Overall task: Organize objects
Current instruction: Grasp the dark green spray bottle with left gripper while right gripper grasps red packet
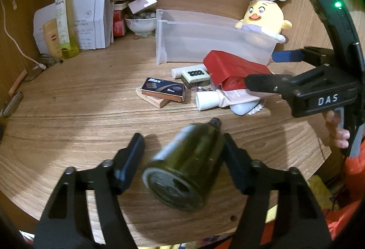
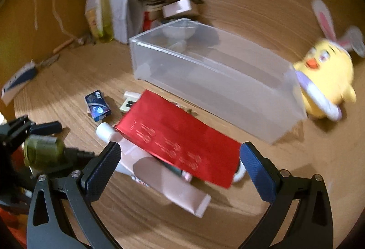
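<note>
A dark green bottle [image 1: 184,167] lies between the fingers of my left gripper [image 1: 183,146]; the left finger stands apart from it, so the grip is uncertain. It shows in the right wrist view [image 2: 43,151] too. My right gripper [image 2: 180,165] is open above a red box [image 2: 180,141] that lies on a pink tube [image 2: 159,178]. The clear plastic bin [image 2: 216,80] stands empty behind them. In the left wrist view the red box [image 1: 232,66] and bin [image 1: 205,41] are at mid right.
A blue staples box [image 1: 163,88], a mahjong tile [image 1: 195,75] and a white tube [image 1: 182,71] lie near the red box. A yellow chick plush [image 1: 262,14] stands behind the bin. Bottles, papers and a bowl [image 1: 140,24] crowd the back left corner.
</note>
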The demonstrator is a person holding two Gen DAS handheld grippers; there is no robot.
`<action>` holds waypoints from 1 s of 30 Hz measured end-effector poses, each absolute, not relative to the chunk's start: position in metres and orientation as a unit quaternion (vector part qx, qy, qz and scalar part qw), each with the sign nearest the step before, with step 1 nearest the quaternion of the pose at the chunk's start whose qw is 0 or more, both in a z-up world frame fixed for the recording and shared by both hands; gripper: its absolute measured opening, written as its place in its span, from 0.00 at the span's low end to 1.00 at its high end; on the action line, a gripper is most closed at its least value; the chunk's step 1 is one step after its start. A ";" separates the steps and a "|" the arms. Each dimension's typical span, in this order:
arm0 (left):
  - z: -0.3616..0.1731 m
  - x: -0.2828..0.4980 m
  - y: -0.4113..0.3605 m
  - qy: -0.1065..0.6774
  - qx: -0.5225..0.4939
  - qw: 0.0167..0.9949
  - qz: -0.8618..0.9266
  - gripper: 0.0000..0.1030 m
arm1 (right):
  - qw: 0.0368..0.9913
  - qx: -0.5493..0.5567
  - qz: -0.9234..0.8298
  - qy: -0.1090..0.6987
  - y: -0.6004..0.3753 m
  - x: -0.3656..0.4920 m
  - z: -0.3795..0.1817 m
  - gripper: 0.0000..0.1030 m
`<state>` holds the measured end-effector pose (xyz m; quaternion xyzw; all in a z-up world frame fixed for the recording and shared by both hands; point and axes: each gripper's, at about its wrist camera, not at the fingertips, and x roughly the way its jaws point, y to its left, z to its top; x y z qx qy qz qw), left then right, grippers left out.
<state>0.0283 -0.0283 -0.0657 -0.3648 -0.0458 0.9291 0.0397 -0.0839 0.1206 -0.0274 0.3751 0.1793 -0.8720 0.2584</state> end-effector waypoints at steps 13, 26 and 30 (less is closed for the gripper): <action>-0.053 0.026 -0.047 -0.082 -0.355 0.056 0.929 0.40 | 0.313 0.384 -0.835 0.241 0.091 -0.114 -0.032 1.00; -0.028 0.021 -0.044 -0.074 -0.330 0.049 0.940 0.40 | 0.349 0.381 -0.826 0.224 0.092 -0.123 -0.029 0.60; -0.022 0.013 -0.046 -0.077 -0.328 0.040 0.941 0.40 | 0.345 0.373 -0.832 0.221 0.095 -0.122 -0.028 0.57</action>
